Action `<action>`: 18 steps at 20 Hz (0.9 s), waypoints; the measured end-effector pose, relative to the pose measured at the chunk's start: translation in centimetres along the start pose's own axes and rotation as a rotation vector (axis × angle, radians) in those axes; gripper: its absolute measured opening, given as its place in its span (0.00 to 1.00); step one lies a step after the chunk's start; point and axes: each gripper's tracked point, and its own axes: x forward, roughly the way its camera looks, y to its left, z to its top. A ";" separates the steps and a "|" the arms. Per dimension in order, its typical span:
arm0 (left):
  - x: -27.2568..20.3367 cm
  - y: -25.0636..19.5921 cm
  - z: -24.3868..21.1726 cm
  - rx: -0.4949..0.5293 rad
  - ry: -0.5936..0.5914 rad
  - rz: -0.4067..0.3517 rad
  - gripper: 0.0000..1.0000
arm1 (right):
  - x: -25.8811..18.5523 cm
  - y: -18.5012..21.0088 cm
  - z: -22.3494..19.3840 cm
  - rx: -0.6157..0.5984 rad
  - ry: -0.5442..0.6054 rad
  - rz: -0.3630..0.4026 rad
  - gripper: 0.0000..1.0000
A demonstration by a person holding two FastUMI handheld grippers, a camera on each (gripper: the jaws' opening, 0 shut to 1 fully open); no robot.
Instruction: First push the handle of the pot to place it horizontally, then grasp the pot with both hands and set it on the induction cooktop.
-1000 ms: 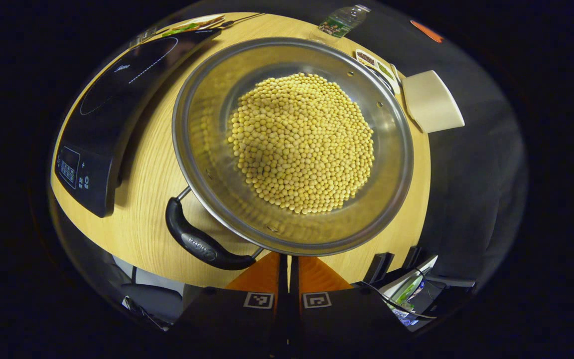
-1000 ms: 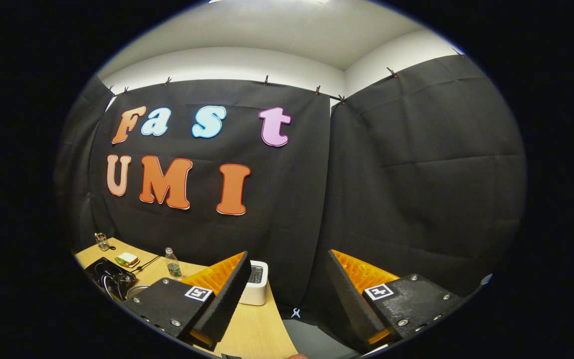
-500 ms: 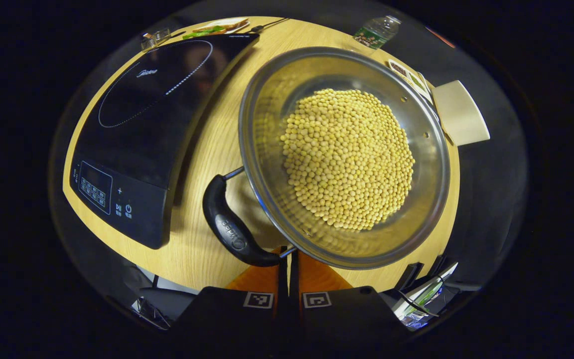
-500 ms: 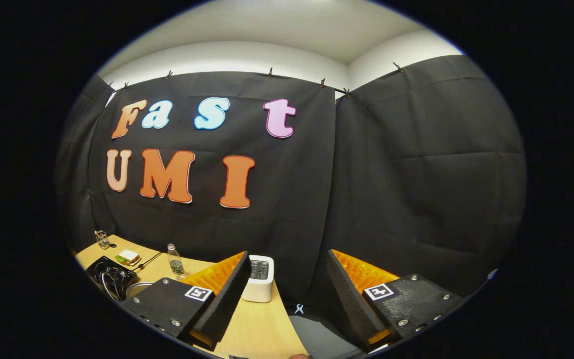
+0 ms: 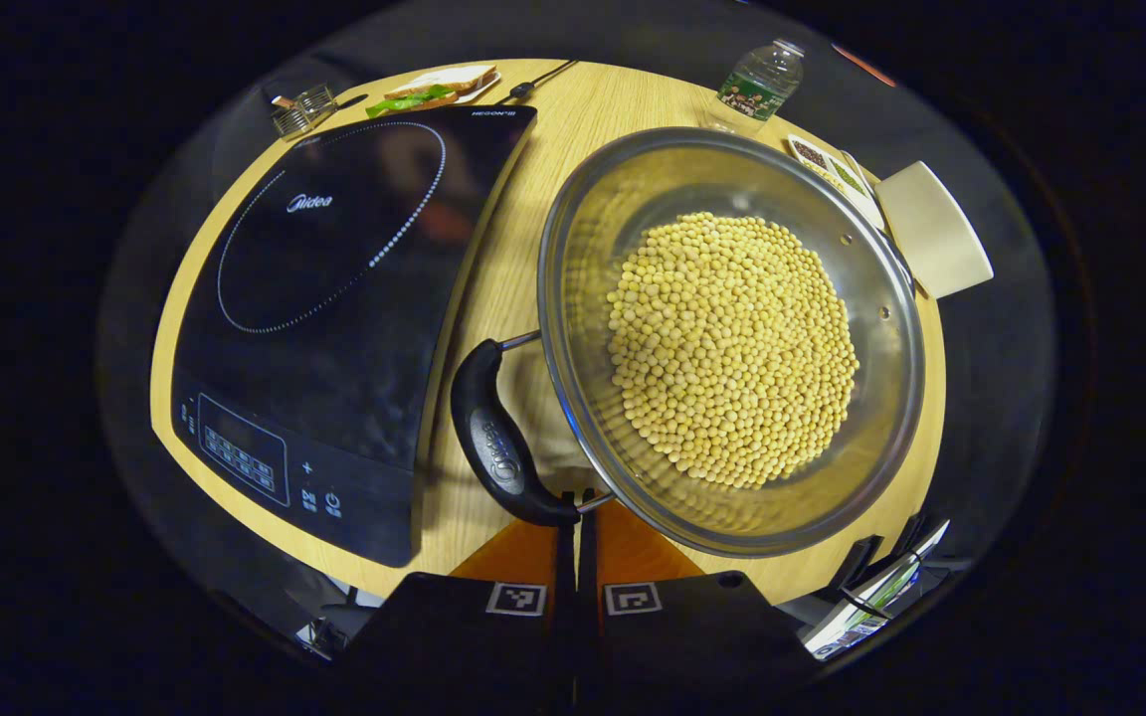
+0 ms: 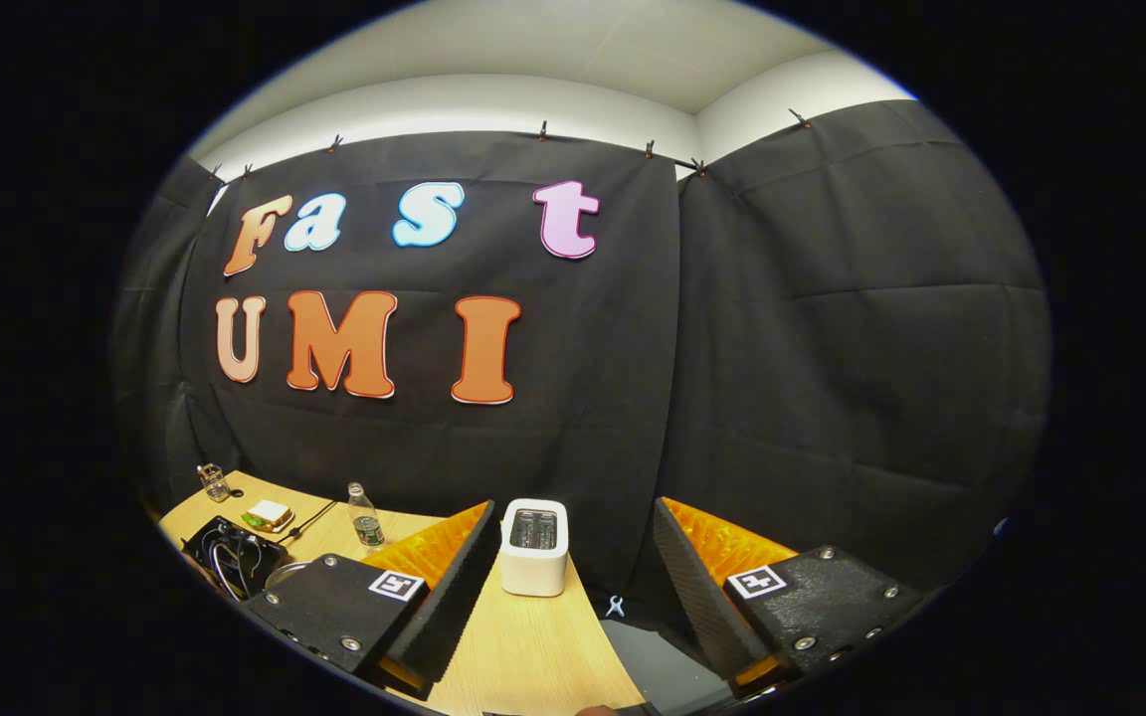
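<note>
Table (image 5: 513, 259): round, light wood grain, seen from above in the left gripper view.
Pot (image 5: 573, 338): a wide, shallow steel pot on the table, to the right of the induction cooktop and not on it.
Soybeans (image 5: 732, 348): a mound of pale yellow beans covering the pot's bottom.
Handle (image 5: 498, 447): black, curved, fixed to the pot by two thin metal rods; it lies between the pot and the cooktop, just beside the cooktop's edge.
Induction cooktop (image 5: 334, 298): black glass slab with a dotted ring marked on it and a button panel at the near corner; its surface is bare.
Left gripper (image 5: 576, 512): at the bottom of the left gripper view, jaws pressed together with only a thin slit between them; the tips sit right at the near end of the handle, and contact cannot be told.
Right gripper (image 6: 573, 587): in the right gripper view, jaws spread wide with nothing between them, held above the table edge and facing the black cloth wall.
Toaster (image 6: 533, 547): white, standing on the table, seen between the right gripper's jaws.
Water bottle (image 5: 760, 80): clear, at the table's far edge beyond the pot.
Sandwich (image 5: 434, 88): on a plate at the far edge, beyond the cooktop.
Seasoning tray (image 5: 832, 169): small, divided, beside the pot's far rim.
</note>
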 end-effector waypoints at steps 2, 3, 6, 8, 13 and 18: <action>-0.3 1.1 1.4 -0.015 -0.012 0.016 0.08 | -0.1 0.4 -0.2 -0.008 0.008 -0.003 0.95; -0.2 1.7 2.0 -0.016 -0.022 0.021 0.08 | -0.1 0.5 -0.4 -0.011 0.014 -0.007 0.95; 0.0 3.0 4.0 0.012 -0.062 0.045 0.08 | -0.3 0.7 -1.0 -0.018 0.038 -0.020 0.95; 0.3 3.3 5.6 0.053 -0.095 0.061 0.08 | -0.4 0.9 -1.4 -0.020 0.053 -0.029 0.95; 0.3 3.7 9.0 0.179 -0.165 0.078 0.08 | -0.2 2.1 -2.0 -0.019 0.086 -0.041 0.95; 0.6 3.2 12.2 0.298 -0.222 0.054 0.08 | 0.7 4.6 -3.0 -0.037 0.126 -0.027 0.95</action>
